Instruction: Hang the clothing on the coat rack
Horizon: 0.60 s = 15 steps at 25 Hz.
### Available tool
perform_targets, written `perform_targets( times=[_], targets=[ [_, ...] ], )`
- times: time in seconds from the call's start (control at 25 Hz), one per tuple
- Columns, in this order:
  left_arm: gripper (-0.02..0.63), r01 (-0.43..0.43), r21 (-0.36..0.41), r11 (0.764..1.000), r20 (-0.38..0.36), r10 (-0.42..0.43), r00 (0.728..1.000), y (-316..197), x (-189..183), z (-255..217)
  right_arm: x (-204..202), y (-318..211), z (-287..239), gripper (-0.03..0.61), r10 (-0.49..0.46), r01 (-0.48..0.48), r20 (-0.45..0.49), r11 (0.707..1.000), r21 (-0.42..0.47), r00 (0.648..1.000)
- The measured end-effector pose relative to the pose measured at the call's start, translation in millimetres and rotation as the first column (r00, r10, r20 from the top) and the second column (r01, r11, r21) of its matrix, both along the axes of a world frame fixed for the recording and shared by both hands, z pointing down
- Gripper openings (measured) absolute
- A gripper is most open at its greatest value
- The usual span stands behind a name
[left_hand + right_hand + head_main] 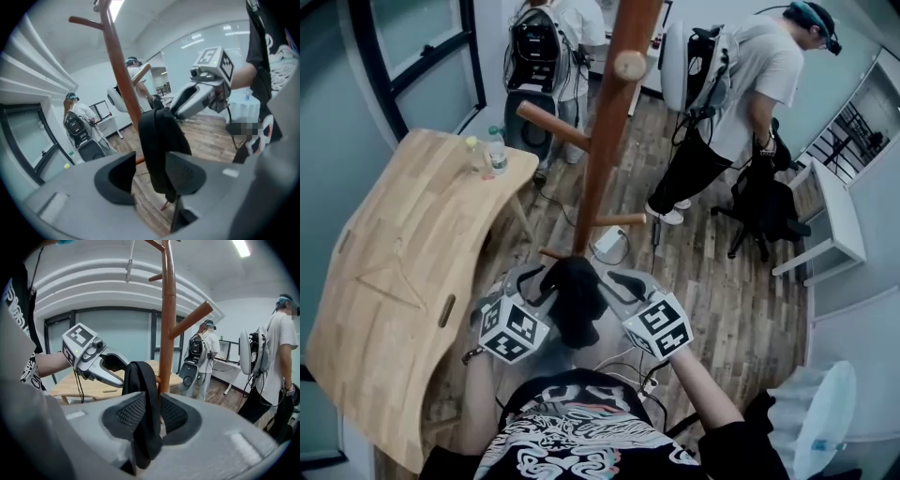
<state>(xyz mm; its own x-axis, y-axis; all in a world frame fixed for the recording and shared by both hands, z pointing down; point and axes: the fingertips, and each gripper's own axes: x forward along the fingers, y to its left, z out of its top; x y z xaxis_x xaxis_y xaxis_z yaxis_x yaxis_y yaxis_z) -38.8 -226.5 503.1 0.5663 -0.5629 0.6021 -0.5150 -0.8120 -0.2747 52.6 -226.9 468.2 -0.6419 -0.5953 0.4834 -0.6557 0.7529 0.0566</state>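
**Black garment on the low peg, one gripper let go**

Wood sets the scene. A pale wooden table [384,272] fills the left of the head view, and plank flooring runs under everything else. The brown coat rack [612,122] rises through the middle, its pegs slanting off the pole at several heights. Two other people stand beyond it, well apart from the work.

At the foot of the visible pole hangs the black clothing [575,295]. It is bunched into a dark fold and draped over what looks like a short low peg [551,253], close against the pole. It sits between the two grippers, directly in front of the person.

The left gripper [150,176] has its jaws spread wide. The cloth hangs down between them and lies against the far pad, with clear floor showing between it and the near jaw, so nothing is pinched there. The right gripper [150,413] stands narrow, its ribbed pads nipped on a fold of the same cloth, and the loose end trails below them.

By my reading the hanging step is nearly done: the garment's weight seems to rest on the peg, and one side is already free. The next move calls for the right jaws to part without dragging the fold. Both grippers should then draw straight back toward the person, so that the cloth is not tugged off such a short peg. A bunched drape like this could slide off if caught.
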Motion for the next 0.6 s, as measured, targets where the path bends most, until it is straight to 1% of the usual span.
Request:
perform_targets(
  times=[0.12,0.32,0.44,0.52,0.6],
  targets=[
    [0.158,0.001,0.007,1.0,-0.002,0.0,1.0,1,1,-3,-2,-1,-6,0.097,0.005,-0.005,0.014,1.0,0.013,1.0],
    [0.156,-0.003,0.056,0.998,-0.001,0.003,1.0,7,5,-11,0,4,-11,0.097,0.022,-0.024,0.025,0.999,0.045,0.999],
    [0.147,-0.002,0.076,0.997,-0.046,0.006,0.999,13,6,-19,4,5,-15,0.097,0.05,-0.053,0.045,0.996,0.078,0.998],
    [0.147,0.016,0.088,0.996,-0.086,-0.008,0.996,15,5,-26,5,7,-19,0.097,0.058,-0.064,0.07,0.995,0.082,0.996],
    [0.147,0.043,0.119,0.992,-0.13,-0.028,0.991,14,3,-37,5,7,-24,0.095,0.064,-0.073,0.096,0.993,0.088,0.993]
  ],
)
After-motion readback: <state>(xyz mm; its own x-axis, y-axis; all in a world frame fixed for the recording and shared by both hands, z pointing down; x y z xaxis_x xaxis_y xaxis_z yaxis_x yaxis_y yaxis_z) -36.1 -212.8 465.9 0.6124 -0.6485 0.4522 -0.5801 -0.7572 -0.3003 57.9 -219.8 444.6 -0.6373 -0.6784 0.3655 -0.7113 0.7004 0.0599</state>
